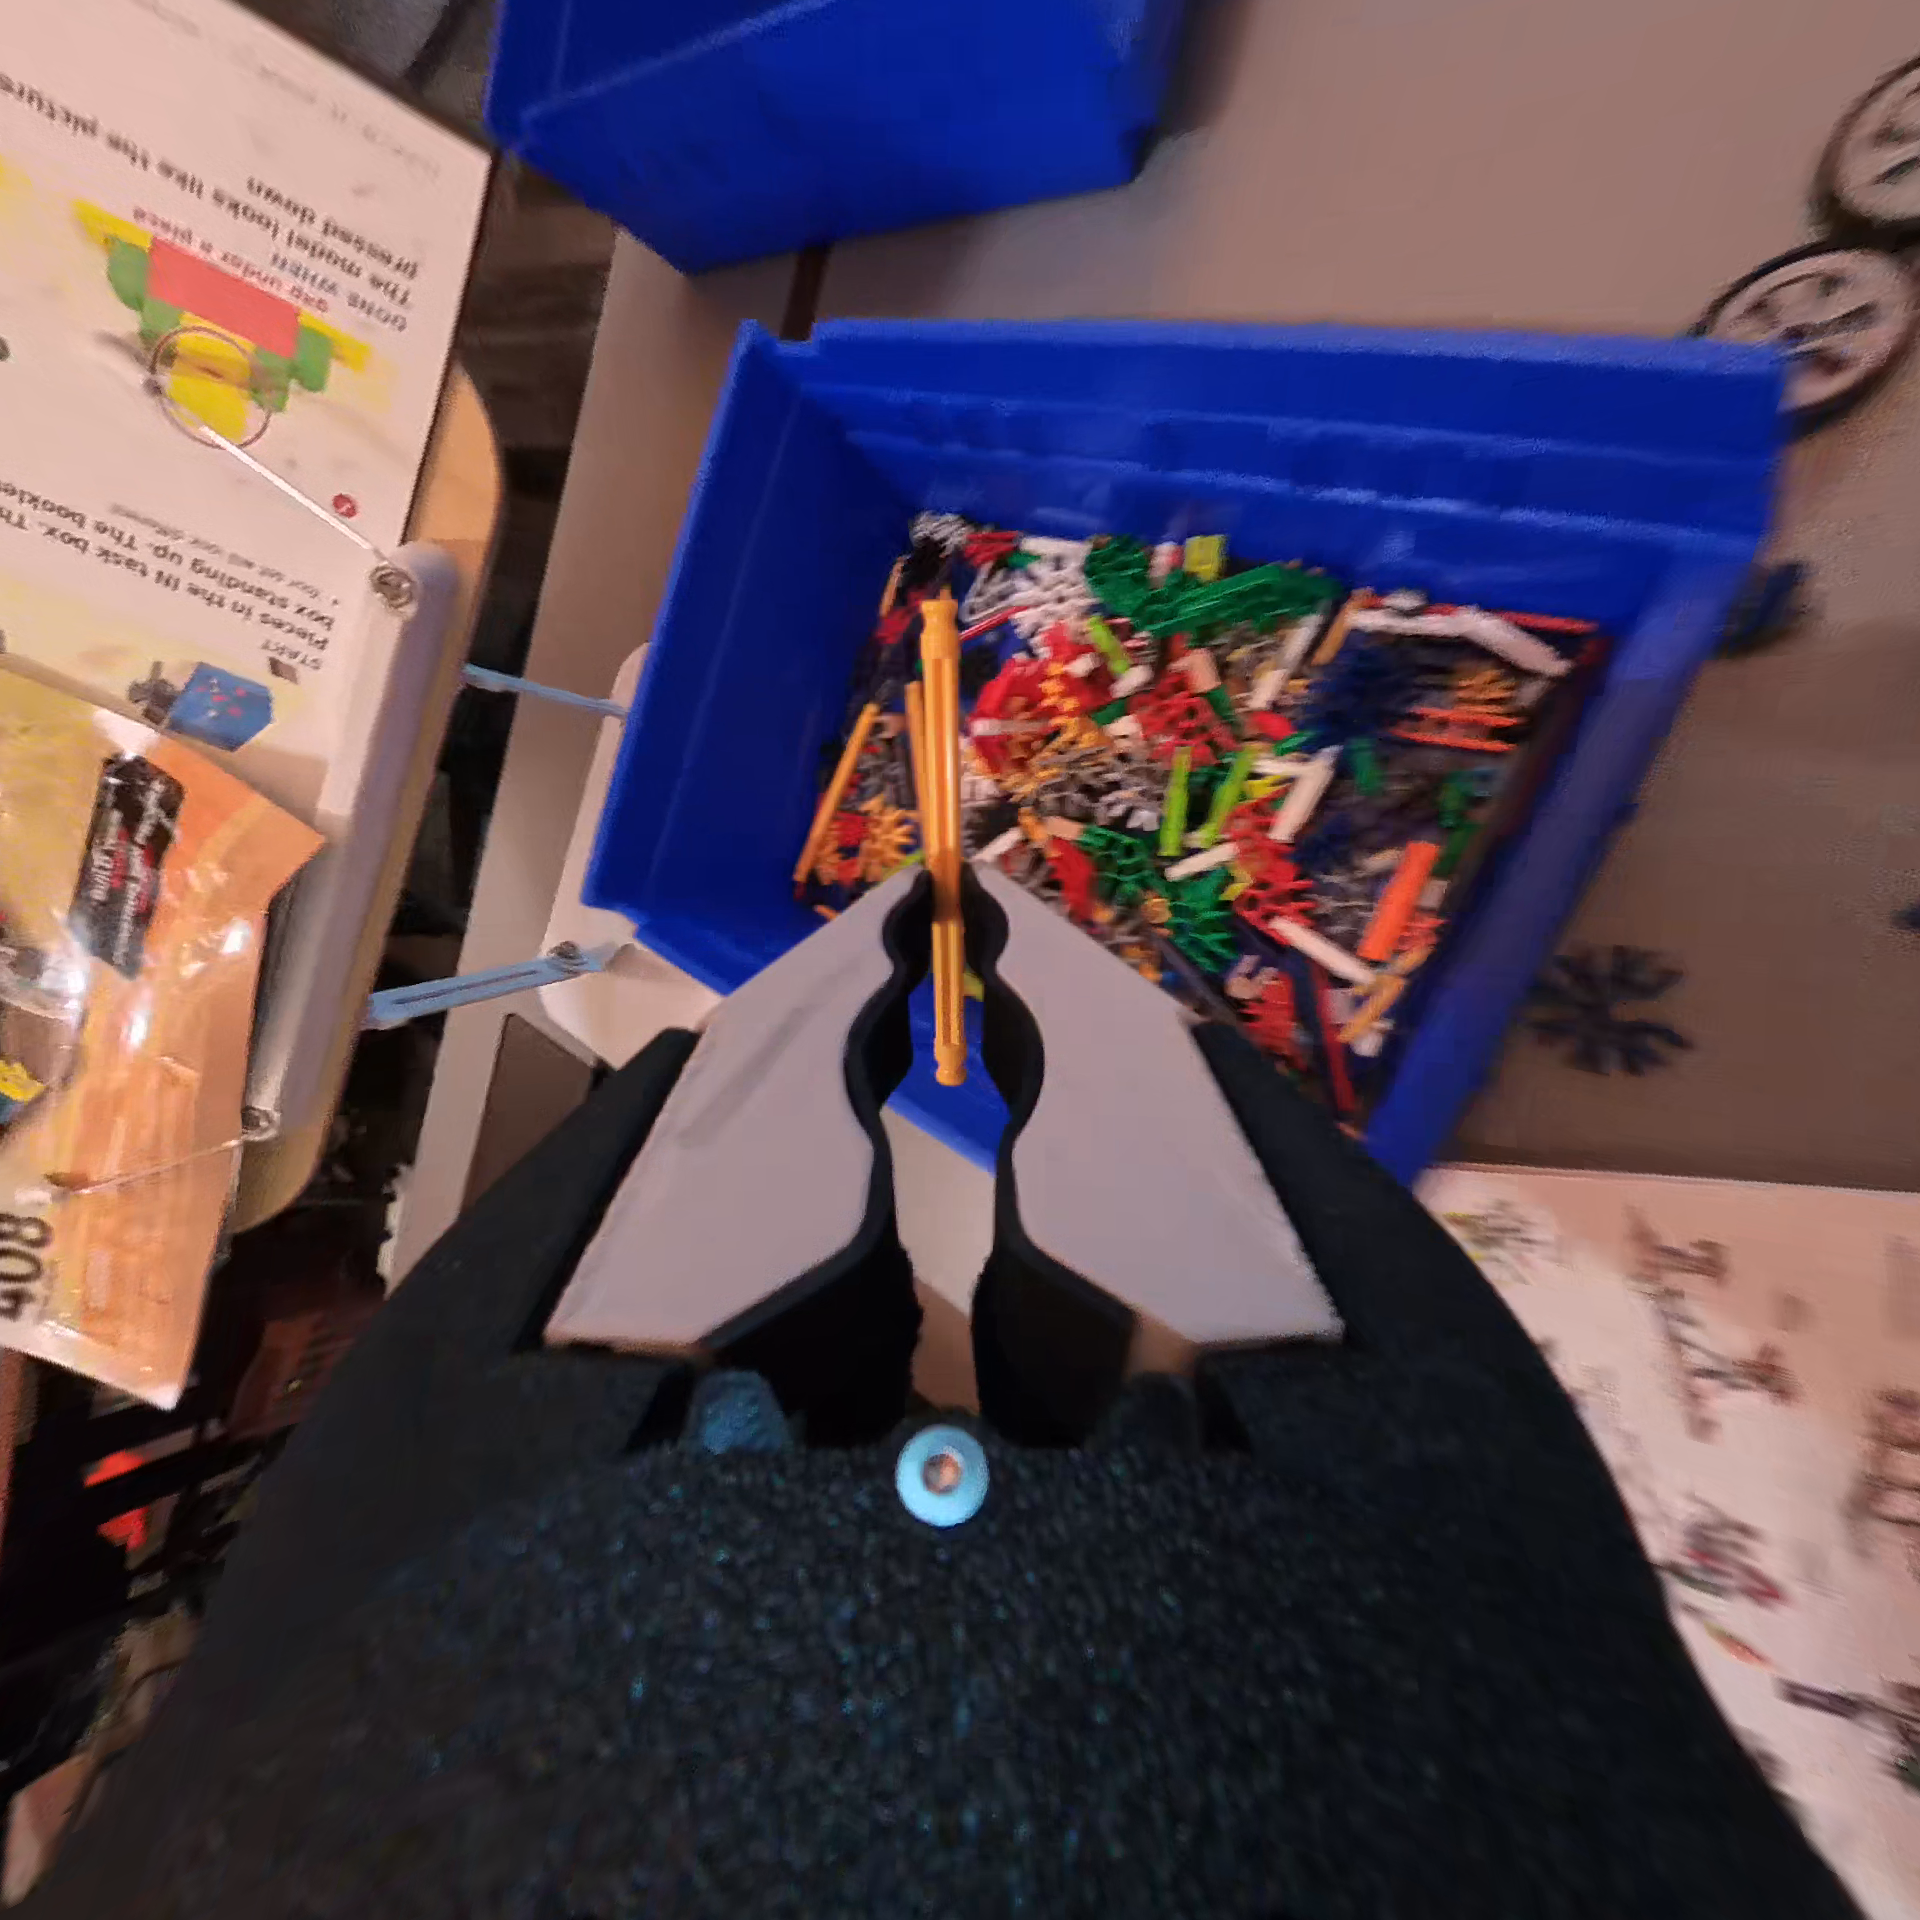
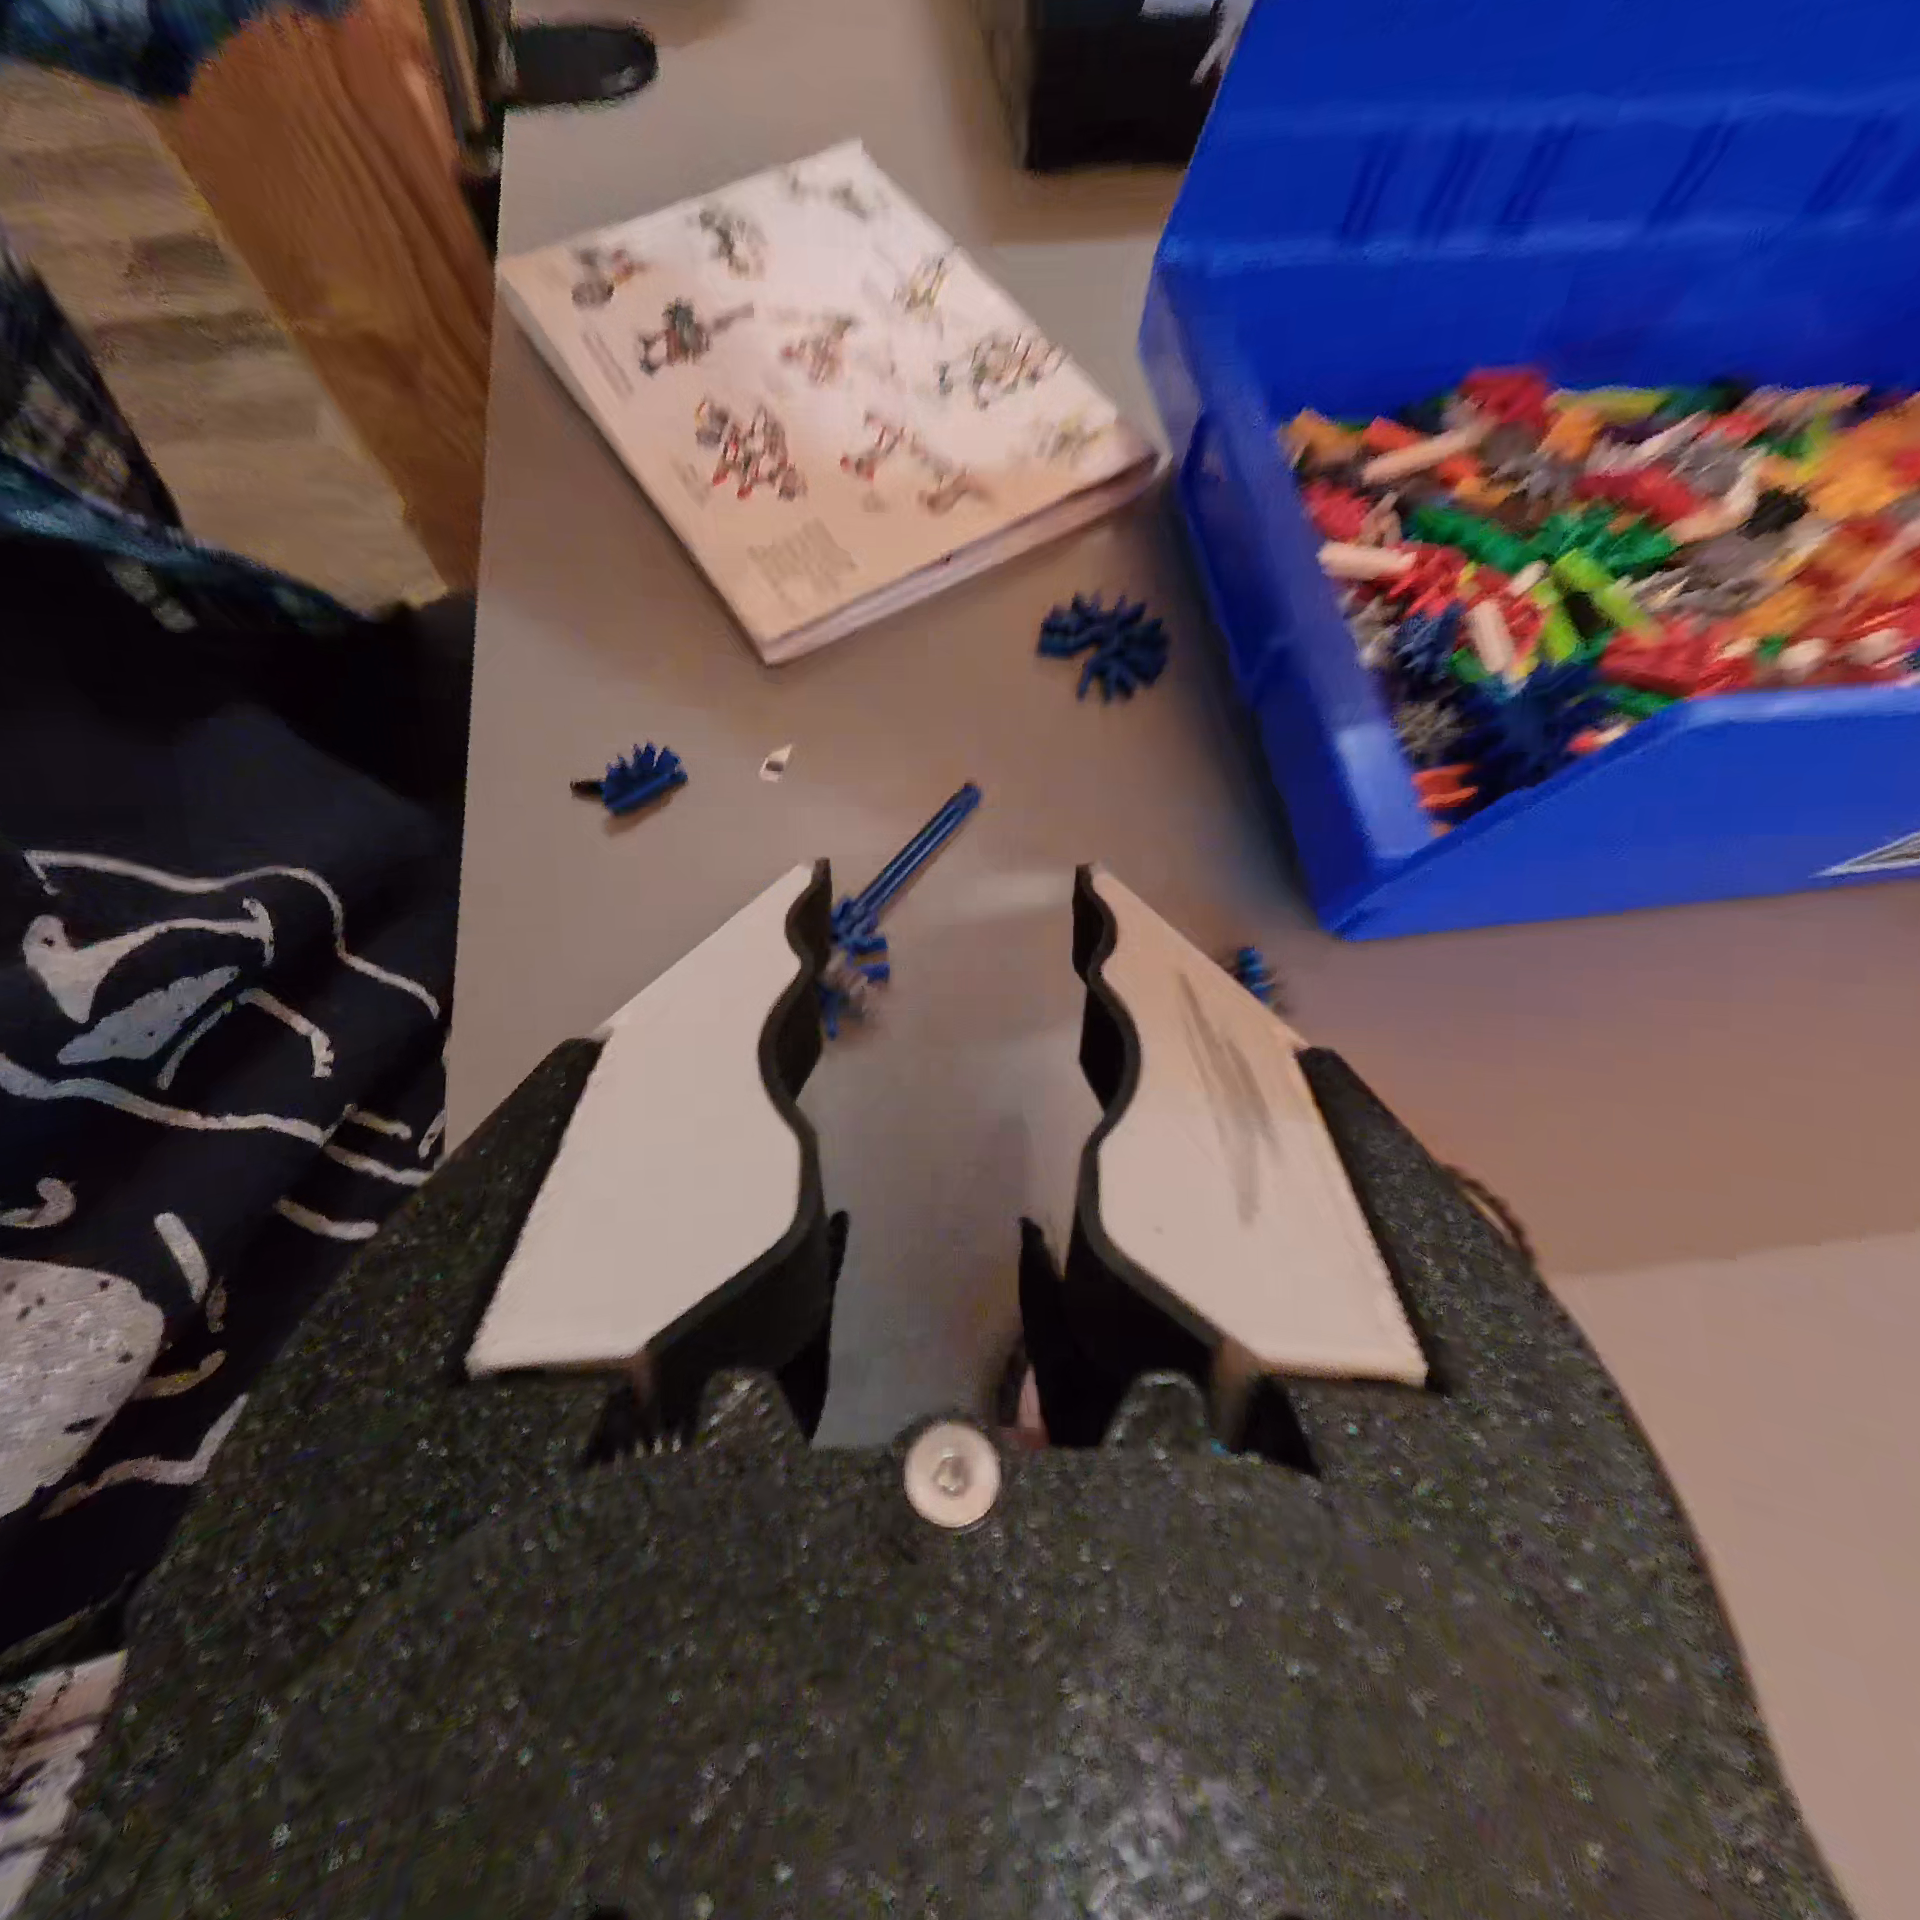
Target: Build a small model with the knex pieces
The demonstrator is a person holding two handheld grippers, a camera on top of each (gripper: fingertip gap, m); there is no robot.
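Note:
My left gripper is shut on a long orange rod and holds it upright above the near left corner of a blue bin full of mixed coloured construction pieces. My right gripper is open and empty, low over the beige table. A blue rod with a blue connector on its end lies just by its left fingertip. The same bin stands to its right.
A second blue bin stands behind the first. Black wheels lie at the far right. An instruction booklet, blue snowflake connectors and a small blue piece lie on the table. Printed sheets and a plastic bag hang left. A person's patterned dark clothing is at left. Some 25 cm of space lies between my two pairs of fingers.

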